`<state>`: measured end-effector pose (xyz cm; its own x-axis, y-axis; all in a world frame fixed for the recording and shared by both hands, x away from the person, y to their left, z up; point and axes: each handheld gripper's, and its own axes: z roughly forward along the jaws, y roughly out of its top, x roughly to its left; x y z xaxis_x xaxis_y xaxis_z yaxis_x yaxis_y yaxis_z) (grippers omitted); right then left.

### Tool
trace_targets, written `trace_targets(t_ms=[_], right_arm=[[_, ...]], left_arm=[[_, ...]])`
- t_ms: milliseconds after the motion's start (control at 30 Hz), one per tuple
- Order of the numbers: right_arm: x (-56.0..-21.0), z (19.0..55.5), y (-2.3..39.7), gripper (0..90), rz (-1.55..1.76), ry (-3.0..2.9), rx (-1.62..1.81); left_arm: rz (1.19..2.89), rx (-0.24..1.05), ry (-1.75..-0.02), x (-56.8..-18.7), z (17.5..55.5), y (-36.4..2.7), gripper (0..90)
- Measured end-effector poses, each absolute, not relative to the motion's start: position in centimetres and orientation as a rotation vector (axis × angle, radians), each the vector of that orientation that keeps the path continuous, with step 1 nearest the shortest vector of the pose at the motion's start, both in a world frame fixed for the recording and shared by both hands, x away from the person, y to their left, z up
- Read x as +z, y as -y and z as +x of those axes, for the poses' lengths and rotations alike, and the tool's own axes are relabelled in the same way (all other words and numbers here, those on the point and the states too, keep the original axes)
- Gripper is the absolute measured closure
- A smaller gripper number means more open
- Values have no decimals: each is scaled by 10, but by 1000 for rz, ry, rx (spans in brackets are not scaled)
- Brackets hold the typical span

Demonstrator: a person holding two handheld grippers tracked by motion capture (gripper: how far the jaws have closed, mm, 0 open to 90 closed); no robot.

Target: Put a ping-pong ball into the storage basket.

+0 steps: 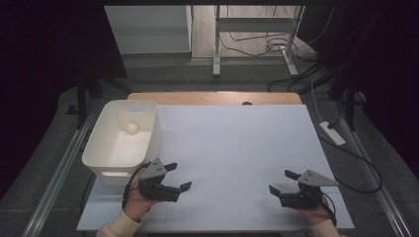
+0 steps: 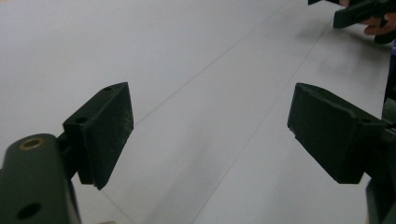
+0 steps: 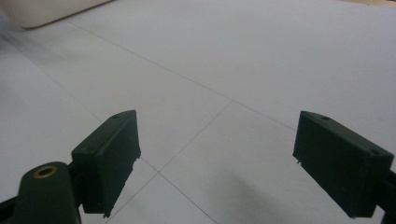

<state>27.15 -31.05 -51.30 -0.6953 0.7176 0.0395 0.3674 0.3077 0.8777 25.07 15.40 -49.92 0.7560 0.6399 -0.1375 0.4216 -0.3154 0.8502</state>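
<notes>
The left gripper (image 1: 178,177) is hovering low over the pale grey tabletop (image 1: 237,148) with its two black jaws standing wide apart and nothing between them; in the left gripper view its fingers (image 2: 100,133) are framing only bare table surface. The right gripper (image 1: 282,181) is sitting in the same way on the other side, jaws spread and empty, and its own view is showing its fingers (image 3: 109,154) over bare tabletop crossed by thin seam lines. The two grippers are pointing inward toward each other, well apart, with open surface between them. The thing nearest to the work is a white rectangular plastic bin (image 1: 106,158), standing just beyond and outward of the left gripper's fingers, close to touching its grey plate; a small pale round ball (image 1: 132,128) is lying on the bin's floor near the far wall, well beyond the fingertips and below the rim. As a judgement, the risk from here is lying in the reach into the bin: the walls are tall and the ball is sitting deep, so the open jaws could catch the rim and shove or tip the light container. A round ball could also be rolling away from a closing finger, or squirting out if it is pinched off-centre.
</notes>
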Motion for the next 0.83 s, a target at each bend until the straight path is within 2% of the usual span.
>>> trace_targets(t_ms=[833], right_arm=[[-513, 271, 311, 144, 945, -2226, 1360]], left_arm=[[1968, 279, -853, -516, 241, -166, 154]])
